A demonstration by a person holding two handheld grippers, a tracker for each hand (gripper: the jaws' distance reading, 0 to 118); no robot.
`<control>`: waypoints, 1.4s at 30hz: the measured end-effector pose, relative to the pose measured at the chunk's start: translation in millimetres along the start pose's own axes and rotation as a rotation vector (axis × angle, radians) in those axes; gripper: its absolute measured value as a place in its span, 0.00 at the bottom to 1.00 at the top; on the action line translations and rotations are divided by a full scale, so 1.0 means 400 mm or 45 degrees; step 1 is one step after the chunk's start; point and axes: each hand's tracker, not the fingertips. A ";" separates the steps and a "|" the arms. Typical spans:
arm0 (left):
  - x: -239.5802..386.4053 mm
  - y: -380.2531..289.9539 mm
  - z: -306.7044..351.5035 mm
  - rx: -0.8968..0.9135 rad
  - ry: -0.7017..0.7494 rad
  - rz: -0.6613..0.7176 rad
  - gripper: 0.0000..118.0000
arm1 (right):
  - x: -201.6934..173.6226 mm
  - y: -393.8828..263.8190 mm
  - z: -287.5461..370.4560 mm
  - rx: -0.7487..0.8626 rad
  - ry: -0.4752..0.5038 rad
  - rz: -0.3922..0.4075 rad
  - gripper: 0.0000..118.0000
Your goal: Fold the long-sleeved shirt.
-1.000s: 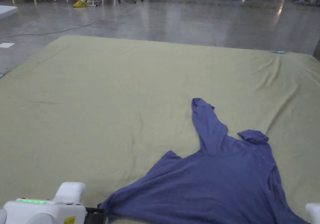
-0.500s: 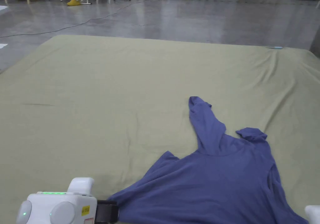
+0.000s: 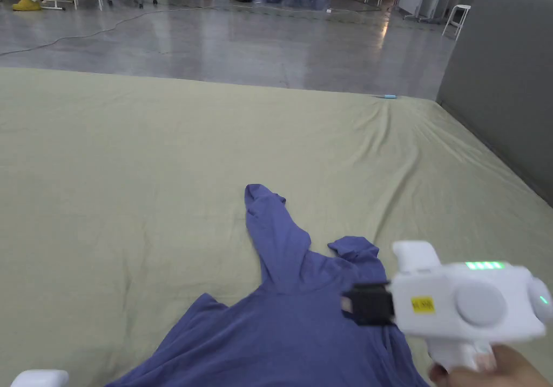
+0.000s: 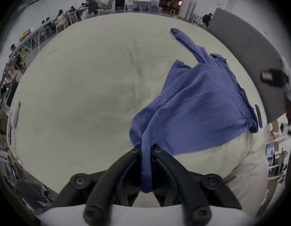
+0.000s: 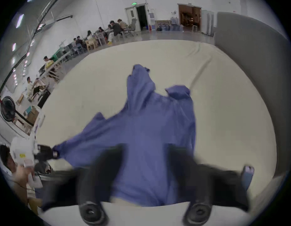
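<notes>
Ahead of your right gripper (image 5: 145, 167), whose jaws stand apart over the cloth, the blue long-sleeved shirt (image 3: 286, 328) runs lengthwise away across the green mat (image 3: 135, 188), one sleeve (image 3: 270, 231) farthest. Your left gripper (image 4: 146, 149) pinches a bunched edge, probably the hem corner. Nothing blocks either.

Large workshop hall: polished concrete floor (image 3: 259, 42), people at long worktables (image 5: 92, 38), grey partition (image 3: 502, 80).

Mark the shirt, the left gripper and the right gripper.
shirt (image 3: 291, 339), head view, middle of the body.
left gripper (image 4: 146, 149), left gripper view, between the fingertips.
right gripper (image 3: 348, 302), head view, at the fingertips.
</notes>
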 end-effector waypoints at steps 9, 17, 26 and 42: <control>-0.011 0.022 -0.002 0.009 0.000 0.045 0.01 | -0.001 0.329 -0.438 -0.260 -0.222 0.118 1.00; -0.004 0.035 -0.034 -0.026 0.006 0.047 0.01 | 0.001 0.351 -0.612 -0.355 -0.259 -0.009 0.40; -0.025 0.042 -0.021 0.004 -0.008 0.097 0.01 | -0.005 0.308 -0.502 -0.253 -0.212 0.060 0.00; 0.015 0.166 0.192 0.286 -0.083 0.098 0.01 | 0.007 0.205 0.401 0.306 -0.105 0.177 0.00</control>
